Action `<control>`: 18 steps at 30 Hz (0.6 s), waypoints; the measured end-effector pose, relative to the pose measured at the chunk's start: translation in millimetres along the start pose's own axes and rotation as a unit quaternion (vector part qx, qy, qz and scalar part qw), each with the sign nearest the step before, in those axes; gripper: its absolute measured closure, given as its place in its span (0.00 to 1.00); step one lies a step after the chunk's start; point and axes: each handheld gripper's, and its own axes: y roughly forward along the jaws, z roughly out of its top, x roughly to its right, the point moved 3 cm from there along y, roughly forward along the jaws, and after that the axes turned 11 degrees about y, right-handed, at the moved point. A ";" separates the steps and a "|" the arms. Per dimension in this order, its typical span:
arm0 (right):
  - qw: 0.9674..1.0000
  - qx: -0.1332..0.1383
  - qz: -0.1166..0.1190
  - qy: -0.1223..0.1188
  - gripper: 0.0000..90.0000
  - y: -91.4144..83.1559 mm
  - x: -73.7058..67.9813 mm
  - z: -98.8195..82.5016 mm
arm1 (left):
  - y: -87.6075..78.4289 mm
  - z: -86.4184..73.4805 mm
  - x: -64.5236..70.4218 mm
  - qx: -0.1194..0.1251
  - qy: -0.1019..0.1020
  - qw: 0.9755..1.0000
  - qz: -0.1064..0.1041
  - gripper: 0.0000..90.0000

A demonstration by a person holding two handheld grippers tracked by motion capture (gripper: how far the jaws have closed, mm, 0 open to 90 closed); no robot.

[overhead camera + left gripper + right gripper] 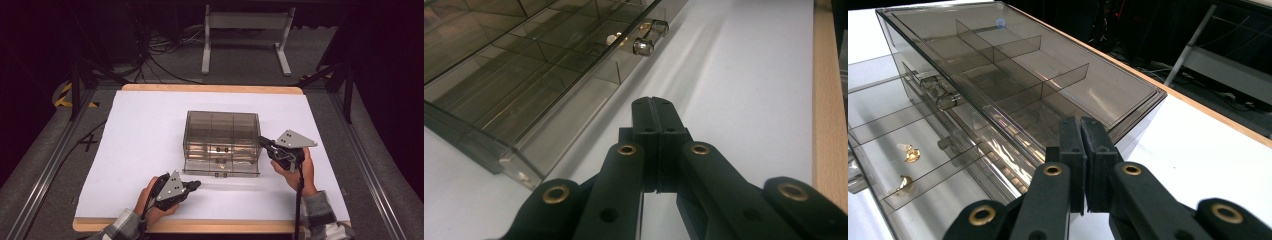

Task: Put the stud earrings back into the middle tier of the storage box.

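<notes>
The left hand-held gripper (196, 184) is held low over the desk (140, 145), just off the front left corner of the box (221, 136); its jaws are pressed together with nothing between them, as is seen in the left gripper view, where the tip (654, 107) is aimed along the white sheet beside the pulled-out drawer (539, 105). The right hand-held gripper (262, 142) is set against the right end of the box, jaws likewise pressed together and empty. The smoky, clear box is placed at the middle of the desk, its lowest drawer (221, 167) drawn out toward the person. Two small brass pieces (907, 170) are seen in that drawer.
</notes>
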 end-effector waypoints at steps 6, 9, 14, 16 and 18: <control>1.000 0.001 -0.008 -0.007 0.99 -0.2 -0.8 -0.4 | 6.2 4.2 0.2 -0.001 0.003 1.000 0.004 1.00; 1.000 0.002 -0.011 -0.008 0.99 -0.2 -1.2 -0.6 | 8.0 5.8 0.0 -0.002 0.004 1.000 0.005 1.00; 1.000 0.003 -0.012 -0.007 0.99 -0.3 -1.7 -1.0 | 12.7 9.7 0.2 0.003 0.003 1.000 0.010 1.00; 1.000 0.003 -0.012 -0.007 0.99 -0.2 -1.7 -1.1 | 14.9 11.2 -0.3 0.005 0.004 1.000 0.012 1.00; 1.000 0.005 -0.013 -0.007 0.99 -0.1 -1.6 -1.4 | 17.5 13.1 -0.2 0.006 0.004 1.000 0.014 1.00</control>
